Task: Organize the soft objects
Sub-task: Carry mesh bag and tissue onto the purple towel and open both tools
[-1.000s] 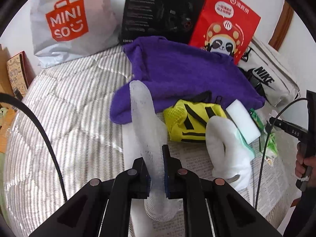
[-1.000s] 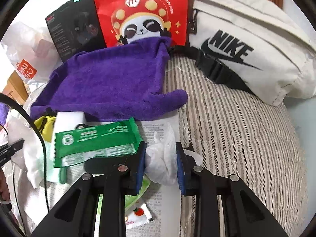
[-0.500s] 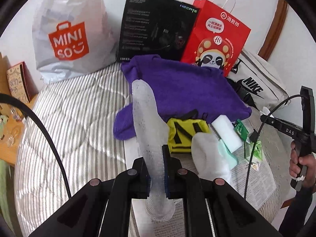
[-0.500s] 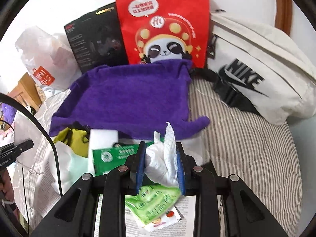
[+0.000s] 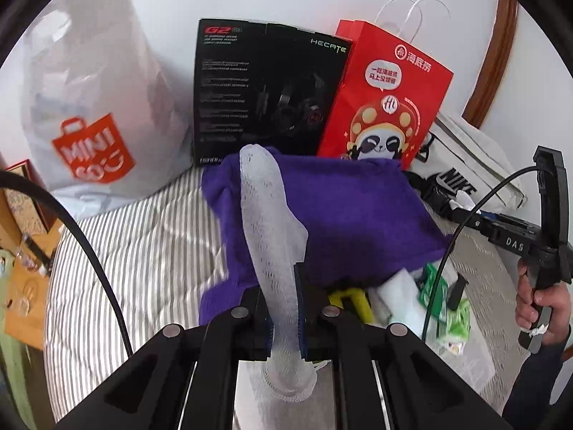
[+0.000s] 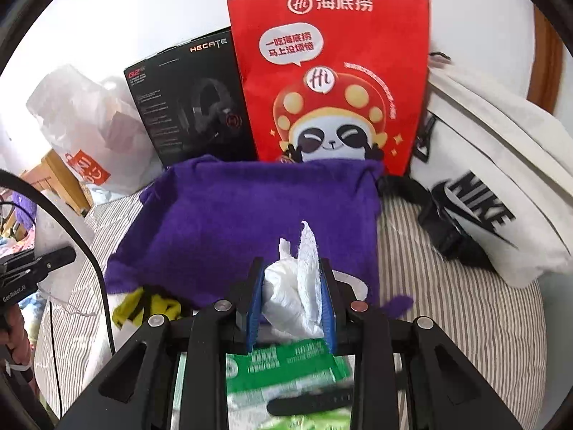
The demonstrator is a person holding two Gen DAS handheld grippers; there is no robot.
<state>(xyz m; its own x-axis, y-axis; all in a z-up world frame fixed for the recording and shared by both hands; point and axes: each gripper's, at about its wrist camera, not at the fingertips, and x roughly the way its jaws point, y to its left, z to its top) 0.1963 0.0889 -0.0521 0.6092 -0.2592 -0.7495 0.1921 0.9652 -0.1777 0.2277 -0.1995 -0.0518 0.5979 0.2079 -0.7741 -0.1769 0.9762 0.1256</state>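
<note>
My left gripper (image 5: 281, 286) is shut on a long white mesh sleeve (image 5: 263, 208), which stands up between the pads, lifted above the striped bed (image 5: 143, 251). My right gripper (image 6: 292, 286) is shut on a crumpled white tissue wad (image 6: 304, 251), also held in the air. Below and beyond both lies a purple towel (image 6: 250, 215), seen too in the left wrist view (image 5: 358, 215). A yellow and black cloth item (image 5: 349, 299), a white sponge (image 5: 397, 286) and green packets (image 6: 286, 365) lie at the towel's near edge.
Along the wall stand a white Miniso bag (image 5: 89, 107), a black headset box (image 5: 265, 89) and a red panda paper bag (image 6: 333, 71). A white Nike bag (image 6: 483, 165) lies at the right. A hand (image 5: 540, 304) holds the other gripper's handle. Wooden furniture (image 5: 21, 268) borders the bed's left.
Both grippers have risen and drawn back, each carrying its item up off the bed. The mesh sleeve and the tissue wad now hang clear above the towel and clutter.
</note>
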